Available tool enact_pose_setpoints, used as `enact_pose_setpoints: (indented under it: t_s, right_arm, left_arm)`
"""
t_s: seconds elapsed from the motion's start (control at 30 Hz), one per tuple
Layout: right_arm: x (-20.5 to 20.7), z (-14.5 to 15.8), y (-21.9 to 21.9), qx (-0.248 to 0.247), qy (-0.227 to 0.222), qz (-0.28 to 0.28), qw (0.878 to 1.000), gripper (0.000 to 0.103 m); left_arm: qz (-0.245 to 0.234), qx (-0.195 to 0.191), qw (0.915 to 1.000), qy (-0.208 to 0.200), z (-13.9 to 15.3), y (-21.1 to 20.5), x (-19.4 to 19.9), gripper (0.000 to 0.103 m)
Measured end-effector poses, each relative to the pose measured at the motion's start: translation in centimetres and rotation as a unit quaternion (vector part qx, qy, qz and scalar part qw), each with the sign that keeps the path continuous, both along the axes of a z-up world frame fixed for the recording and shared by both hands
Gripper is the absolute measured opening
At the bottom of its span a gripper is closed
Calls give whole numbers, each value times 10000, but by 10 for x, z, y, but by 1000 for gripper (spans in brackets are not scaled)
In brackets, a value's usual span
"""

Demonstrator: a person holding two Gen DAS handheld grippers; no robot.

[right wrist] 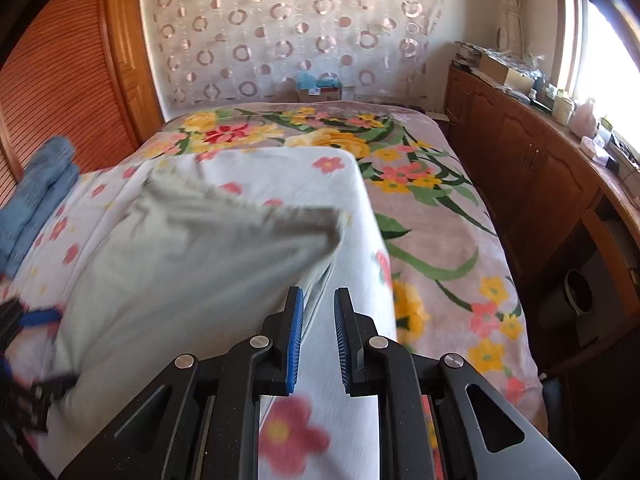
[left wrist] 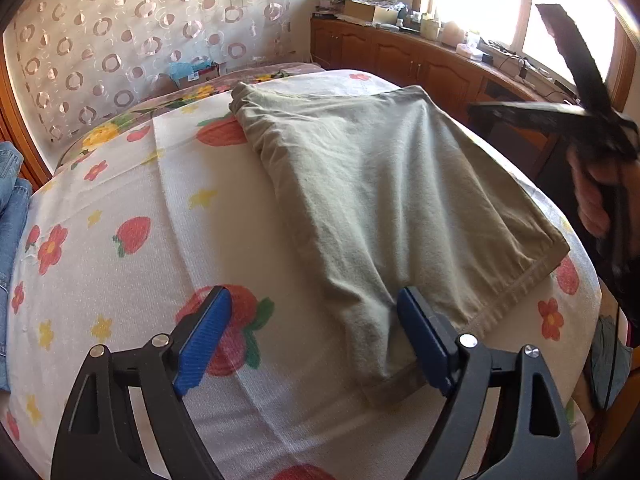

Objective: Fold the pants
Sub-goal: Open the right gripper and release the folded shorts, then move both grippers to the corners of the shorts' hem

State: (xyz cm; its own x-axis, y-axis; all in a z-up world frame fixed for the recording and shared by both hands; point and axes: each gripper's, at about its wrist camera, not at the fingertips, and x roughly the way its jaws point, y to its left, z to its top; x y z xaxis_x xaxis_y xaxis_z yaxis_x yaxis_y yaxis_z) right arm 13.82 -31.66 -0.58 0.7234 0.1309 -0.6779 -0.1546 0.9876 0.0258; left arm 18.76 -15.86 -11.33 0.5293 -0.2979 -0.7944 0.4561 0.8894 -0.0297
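The pants (left wrist: pixel 384 204), of a pale olive cloth, lie folded flat on a white sheet (left wrist: pixel 120 248) printed with strawberries and small flowers. The sheet is spread over a bed with a floral blanket (right wrist: pixel 436 216).

The left gripper (left wrist: pixel 316 340) hangs low over the near end of the pants. Its two blue fingers (left wrist: pixel 204 340) stand wide apart and hold nothing. The right-side finger is over the near edge of the cloth, just beside the hem; whether it touches the cloth I cannot tell. The left-side finger is over the bare sheet, above a printed strawberry. Between the fingers I see the narrow near corner of the pants, and the rest of the garment stretches away beyond the fingertips, toward the far wall.

The right gripper (right wrist: pixel 318 340) is off to the right edge of the pants. Its fingers are only a little apart, with a narrow gap, and nothing is between them. Under the gap is the bare sheet. The pants, blurred in this view, lie to the left of the left-side finger and beyond it. In the left wrist view this gripper appears at the far right, held by a hand (left wrist: pixel 592 196).

Left of the pants, some blue jeans (right wrist: pixel 36 200) lie at the edge of the sheet. To the right of the bed stand wooden cabinets (right wrist: pixel 520 168) below a bright window (left wrist: pixel 480 4). A curtain with circles (right wrist: pixel 288 28) covers the far wall.
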Motion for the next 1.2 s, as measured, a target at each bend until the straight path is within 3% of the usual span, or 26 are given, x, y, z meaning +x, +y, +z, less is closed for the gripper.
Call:
enact_pose_setpoints:
  t_s: [0.17, 0.4, 0.77, 1.0, 1.03, 1.1, 1.2]
  right_arm:
    - [-67, 1, 6, 108, -113, 128, 9998, 16]
    - [-118, -6, 10, 294, -138, 263, 9991, 16]
    - [-142, -16, 15, 401, -122, 86, 9991, 24]
    - [-140, -20, 20, 482, 63, 68, 9988, 24]
    - [-140, -19, 20, 503, 85, 81, 9987, 23]
    - [-141, -16, 19, 582, 63, 158, 9982, 11]
    - [-145, -10, 18, 681, -32, 202, 9975, 8]
  left_arm:
    - [0, 0, 10000, -1, 0, 0, 0, 86]
    - [-51, -156, 9999, -1, 5, 7, -2, 85]
    - [-57, -669, 9977, 46, 18, 21, -30, 72]
    - [-84, -559, 9983, 160, 6, 14, -32, 68]
    - [-96, -533, 9984, 158, 5, 13, -32, 68]
    - [-110, -505, 9986, 131, 5, 13, -33, 68]
    - [-93, -538, 9984, 137, 5, 14, -33, 68]
